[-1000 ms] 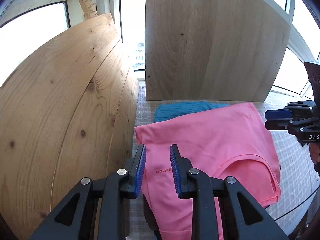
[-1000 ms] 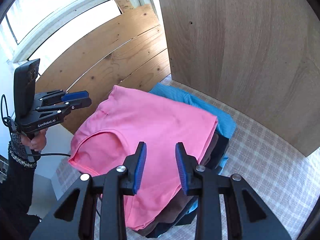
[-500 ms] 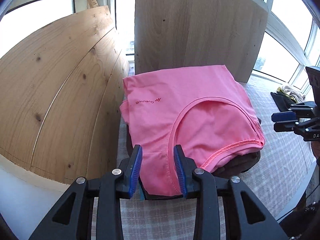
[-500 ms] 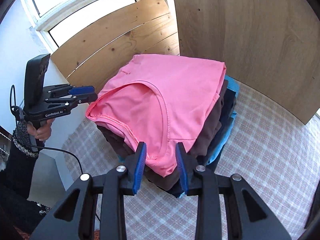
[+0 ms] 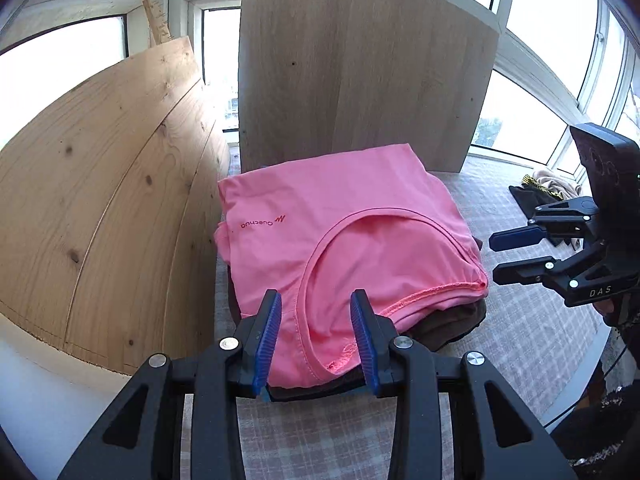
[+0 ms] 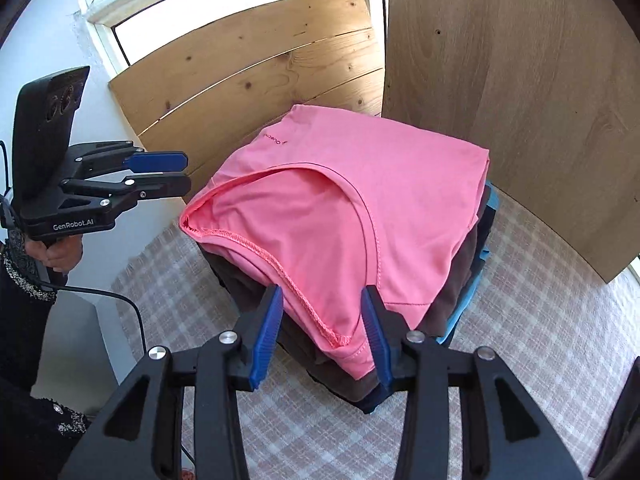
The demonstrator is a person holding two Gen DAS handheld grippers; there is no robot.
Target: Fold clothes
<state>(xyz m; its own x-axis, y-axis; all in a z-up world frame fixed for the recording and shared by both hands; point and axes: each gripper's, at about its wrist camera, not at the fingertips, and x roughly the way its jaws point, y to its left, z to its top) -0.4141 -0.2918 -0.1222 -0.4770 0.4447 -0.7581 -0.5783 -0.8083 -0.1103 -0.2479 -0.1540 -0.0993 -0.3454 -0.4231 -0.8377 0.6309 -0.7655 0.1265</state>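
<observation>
**Pink top folded onto the stack; more clothes wait at the far right**

On the checked cloth [image 5: 520,344] between the pine boards [image 5: 112,208] and the upright oak panel [image 5: 360,72], a pink top [image 5: 340,232] lies folded flat on a stack of folded clothes [image 6: 460,280] in brown, dark and blue layers. That garment looks finished, its neckline facing the person. Judging by the small heap of unfolded clothes [image 5: 548,188] near the window at the far right, some folding is probably left.

Starting at the left, the left gripper [image 5: 316,340] hovers by the top's near hem; its jaws are opening, partly spread, with the hem seen between them but no pad pressing on it. To the right, the right gripper [image 6: 324,336] does likewise at the stack's near corner: jaws opening, nothing pinched.
</observation>
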